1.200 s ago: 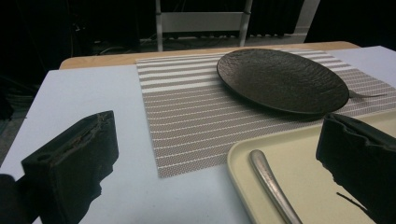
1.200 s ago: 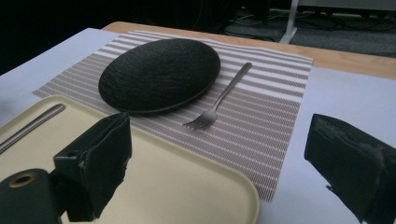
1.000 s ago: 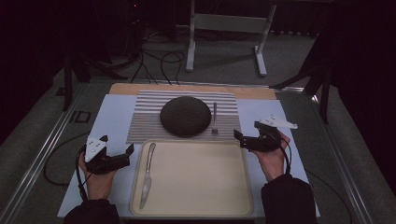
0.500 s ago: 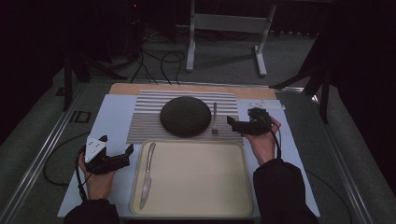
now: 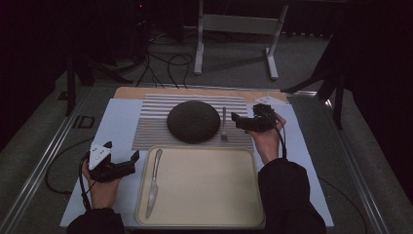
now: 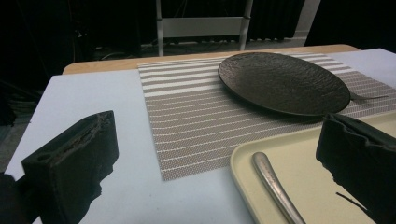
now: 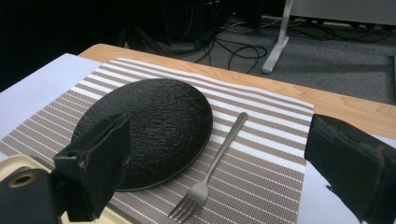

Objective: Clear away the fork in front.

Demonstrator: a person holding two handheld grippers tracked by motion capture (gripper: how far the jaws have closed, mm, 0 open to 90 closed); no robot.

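Steel on show: I count one fork [image 5: 223,124] mid-frame on the striped mat [image 5: 151,127], just right of one dark plate [image 5: 193,121], and one knife [image 5: 154,181] on the tray [image 5: 204,214]. My right gripper [image 5: 236,118] hovers beside the fork, jaws apart. Left gripper [image 5: 134,159], lower left, also gapes.

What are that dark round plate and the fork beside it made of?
The dark round plate looks like matte stoneware or ceramic, judging by its rough, pebbled surface; it could be something else. The slim silver fork seems to be brushed metal, likely steel, with a dull grey sheen.
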